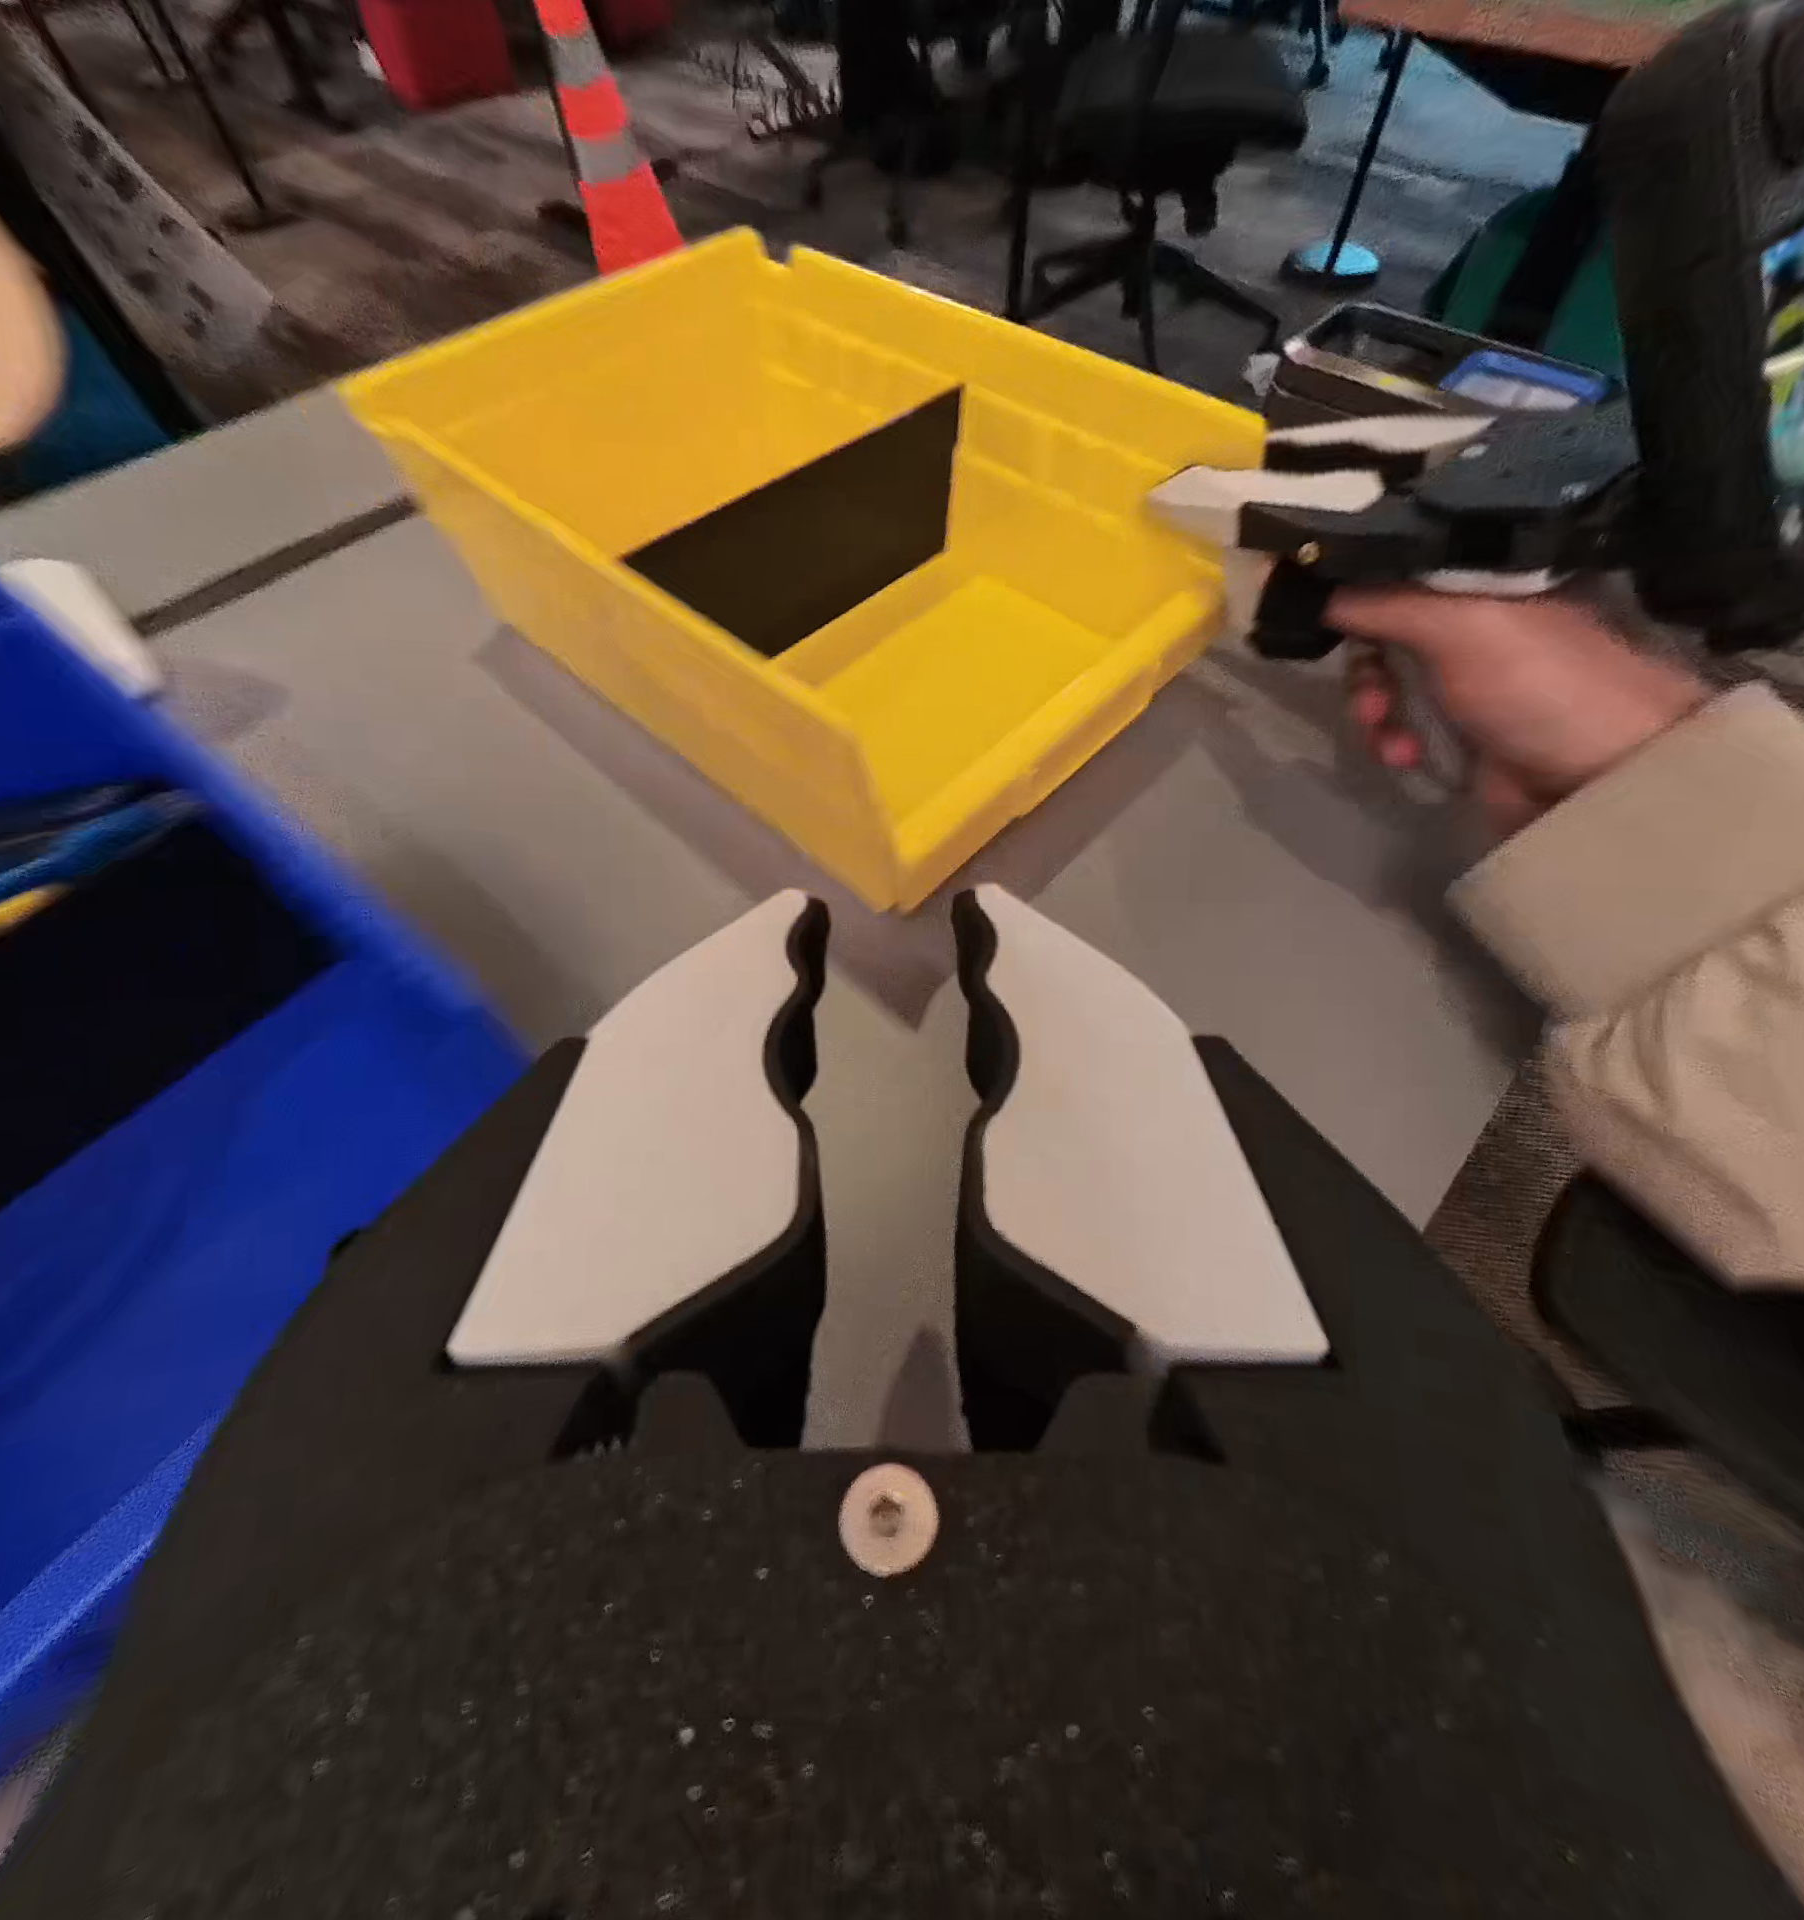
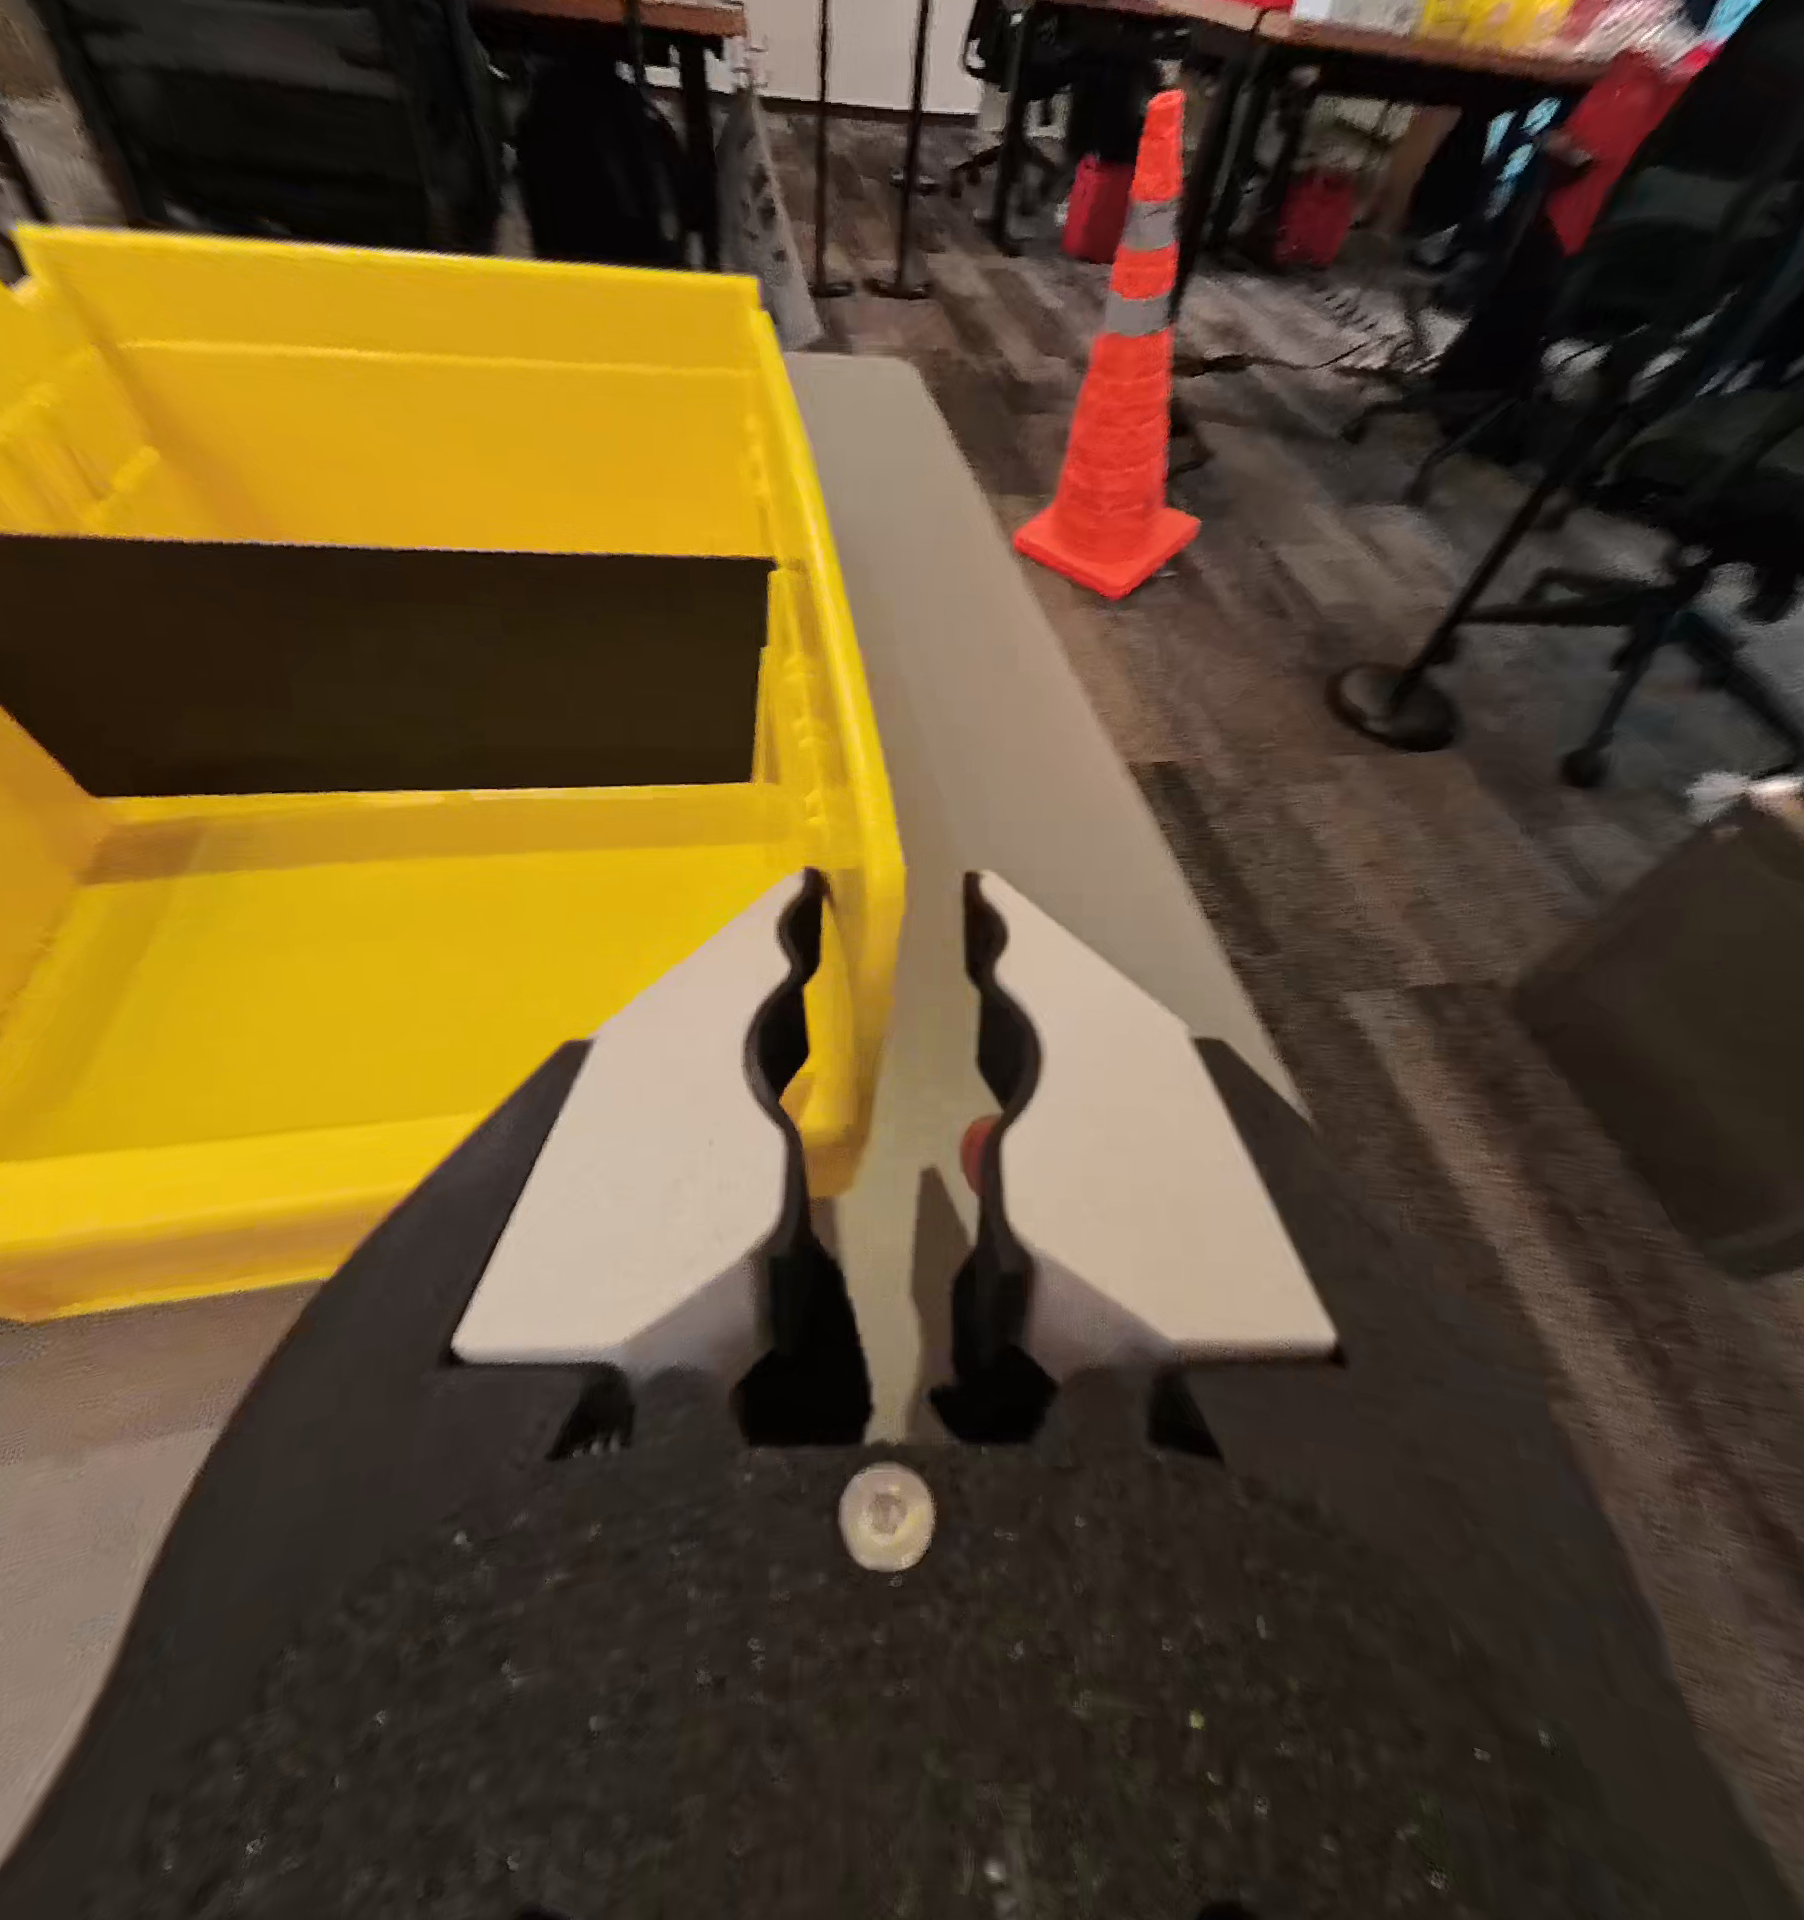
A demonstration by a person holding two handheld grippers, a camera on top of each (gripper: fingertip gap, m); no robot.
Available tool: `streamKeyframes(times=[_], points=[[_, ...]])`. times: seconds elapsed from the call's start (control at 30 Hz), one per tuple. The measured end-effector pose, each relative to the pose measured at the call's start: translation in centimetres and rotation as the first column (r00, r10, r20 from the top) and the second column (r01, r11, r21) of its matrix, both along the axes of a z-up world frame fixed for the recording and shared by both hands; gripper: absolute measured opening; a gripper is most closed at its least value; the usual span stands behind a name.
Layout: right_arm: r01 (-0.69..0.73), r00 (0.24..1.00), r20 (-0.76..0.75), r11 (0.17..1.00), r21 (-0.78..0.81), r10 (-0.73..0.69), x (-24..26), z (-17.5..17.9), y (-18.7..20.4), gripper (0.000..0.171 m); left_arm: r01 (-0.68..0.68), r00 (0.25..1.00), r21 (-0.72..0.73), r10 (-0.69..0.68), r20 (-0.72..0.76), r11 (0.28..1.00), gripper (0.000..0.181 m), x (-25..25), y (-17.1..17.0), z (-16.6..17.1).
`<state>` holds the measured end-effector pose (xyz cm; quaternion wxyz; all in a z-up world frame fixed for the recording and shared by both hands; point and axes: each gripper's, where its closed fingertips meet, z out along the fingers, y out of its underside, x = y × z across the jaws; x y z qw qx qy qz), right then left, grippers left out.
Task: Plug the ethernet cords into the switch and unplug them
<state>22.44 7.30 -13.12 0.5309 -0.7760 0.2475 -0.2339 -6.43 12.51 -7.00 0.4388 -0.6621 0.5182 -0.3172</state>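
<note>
No ethernet cord or switch shows in either view. My left gripper (image 1: 887,914) is open and empty above the grey table (image 1: 524,831), just short of the near corner of a yellow bin (image 1: 732,436). A black divider (image 1: 825,520) splits the bin, and the parts of both compartments that I can see hold nothing. My right gripper (image 2: 893,883) is open and empty at the bin's right wall (image 2: 867,831), its left finger over the rim. It also shows in the left wrist view (image 1: 1215,473), held by a hand (image 1: 1500,707) at the bin's right rim.
A blue bin (image 1: 181,1091) stands close on the left, with blurred blue and yellow things inside. The table's right edge (image 2: 1064,748) runs just right of the yellow bin. An orange cone (image 2: 1126,395), chairs and a dark box (image 2: 1708,1039) stand on the floor beyond.
</note>
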Motion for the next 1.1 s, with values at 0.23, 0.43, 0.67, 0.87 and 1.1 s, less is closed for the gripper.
streamKeyframes(times=[0.23, 0.43, 0.67, 0.87, 1.1], points=[[-0.316, 0.945, 0.135, 0.937, 0.151, 0.297, -15.5, 9.7, 5.4, 0.035, -0.492, 0.871, 0.08, 0.489, 0.053, 0.867, 0.046, -18.9, 15.8, -2.4], [-0.395, 0.911, -0.039, 0.898, 0.195, 0.41, -30.2, 3.5, 13.7, 0.043, -0.474, 0.88, -0.082, 0.473, -0.032, 0.876, 0.059, -18.2, 19.1, -7.2], [-0.308, 0.936, -0.165, 0.95, 0.043, 0.311, -29.1, -1.9, 17.4, 0.004, -0.475, 0.879, -0.156, 0.474, -0.047, 0.866, 0.017, -17.3, 19.8, -8.0], [-0.269, 0.953, -0.128, 0.962, 0.048, 0.273, -32.9, -0.3, 18.4, 0.002, -0.494, 0.864, 0.06, 0.497, -0.083, 0.867, 0.006, -21.3, 22.0, -5.8], [-0.377, 0.925, -0.021, 0.922, 0.089, 0.38, -46.7, 1.9, 24.5, 0.006, -0.543, 0.839, 0.051, 0.544, -0.009, 0.838, 0.003, -34.6, 28.8, -3.9]])
